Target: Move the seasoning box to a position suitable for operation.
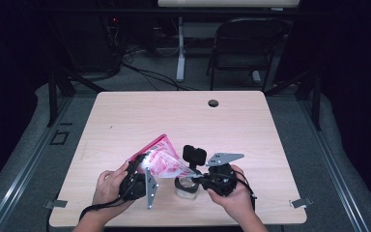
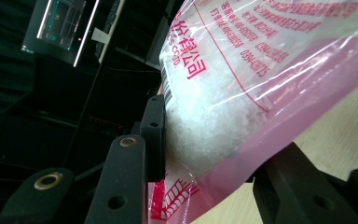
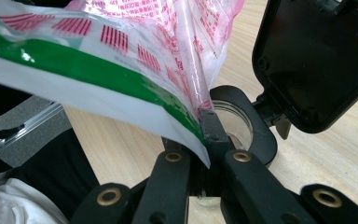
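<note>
A pink and clear plastic bag (image 1: pixel 162 162) of white granules hangs tilted over the table's front, held between both grippers. My left gripper (image 1: pixel 142 165) is shut on the bag's lower left part; its jaws squeeze the granule-filled bag (image 2: pixel 242 70) from both sides. My right gripper (image 1: pixel 199 177) is shut on the bag's right corner, pinching a thin edge of the bag (image 3: pixel 121 56) between its jaws. Right under that corner stands a small clear jar (image 1: pixel 186 187) with a black rim (image 3: pixel 261 140). Its black flip lid (image 1: pixel 194 154) (image 3: pixel 317 60) stands open.
The light wooden table (image 1: pixel 174 116) has a cable hole (image 1: pixel 213 103) near its far edge. A dark folding chair (image 1: pixel 246 43) and floor cables lie beyond the table. A person's hands hold both grippers near the front edge.
</note>
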